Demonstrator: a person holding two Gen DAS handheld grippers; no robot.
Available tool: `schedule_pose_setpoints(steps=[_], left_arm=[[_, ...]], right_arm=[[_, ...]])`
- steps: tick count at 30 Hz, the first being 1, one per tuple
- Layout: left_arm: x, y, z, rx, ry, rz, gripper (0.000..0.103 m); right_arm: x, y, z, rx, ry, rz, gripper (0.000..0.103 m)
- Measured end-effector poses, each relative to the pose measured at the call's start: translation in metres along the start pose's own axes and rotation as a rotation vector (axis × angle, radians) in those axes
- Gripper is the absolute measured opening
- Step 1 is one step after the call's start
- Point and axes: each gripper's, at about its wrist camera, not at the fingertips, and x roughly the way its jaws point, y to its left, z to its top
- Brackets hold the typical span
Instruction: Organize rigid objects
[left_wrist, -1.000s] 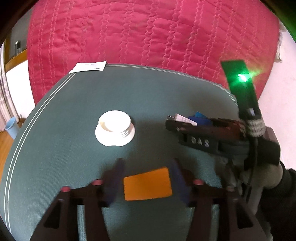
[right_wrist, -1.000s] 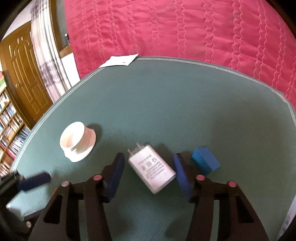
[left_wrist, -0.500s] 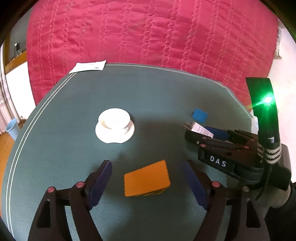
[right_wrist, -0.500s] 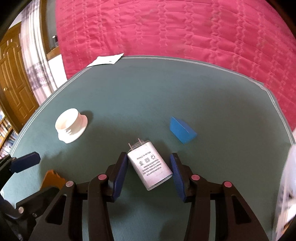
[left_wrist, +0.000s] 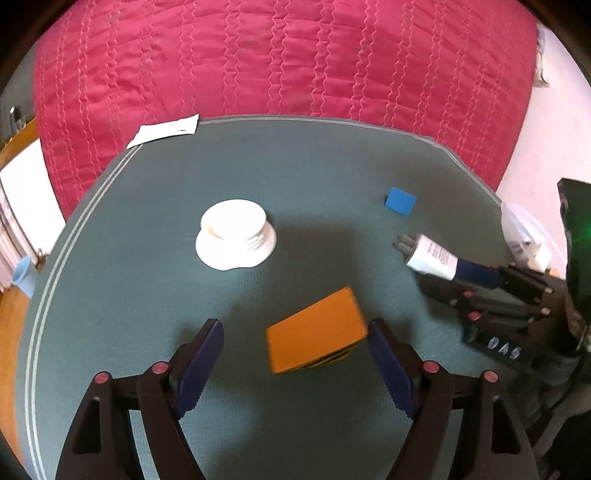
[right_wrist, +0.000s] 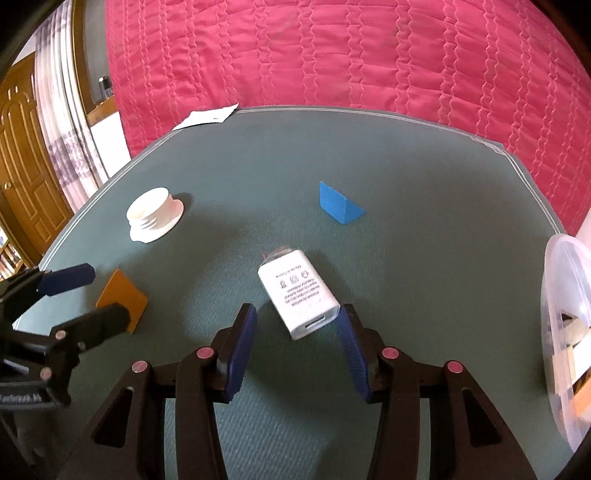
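Charger clamped in right gripper over green table; orange block straddled by left gripper, released, jaws just spread wider.

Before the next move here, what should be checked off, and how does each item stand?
1. Left gripper jaws, which have just been opening, straddle the orange block: ok.
2. Right gripper firmly clamps the white charger: cannot tell.
3. Clear container in view to the right of the charger: ok.
4. Blue wedge and white cap lie apart from both grippers: ok.
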Motion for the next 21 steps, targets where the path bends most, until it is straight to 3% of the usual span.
schedule_pose_setpoints(steps=[5,9,12,16,21], left_arm=[[-0.004,0.004,-0.004,0.081,-0.021,0.0,0.083],[0.004,-0.003,-0.001,0.131,-0.013,-0.005,0.073],[0.019,-0.008,-0.001,0.151,0.034,-0.009,0.067],[0.019,-0.011,-0.001,0.166,0.027,-0.008,0.063],[0.015,-0.017,-0.005,0.188,0.015,-0.017,0.049]], right_arm=[[0.0,-0.001,0.0,0.002,0.0,0.005,0.048],[0.0,-0.001,0.0,0.003,0.0,0.007,0.048],[-0.001,-0.003,-0.001,0.012,-0.002,0.018,0.048],[0.0,-0.002,-0.001,0.014,-0.003,0.021,0.048],[0.0,-0.003,-0.001,0.019,-0.004,0.028,0.048]])
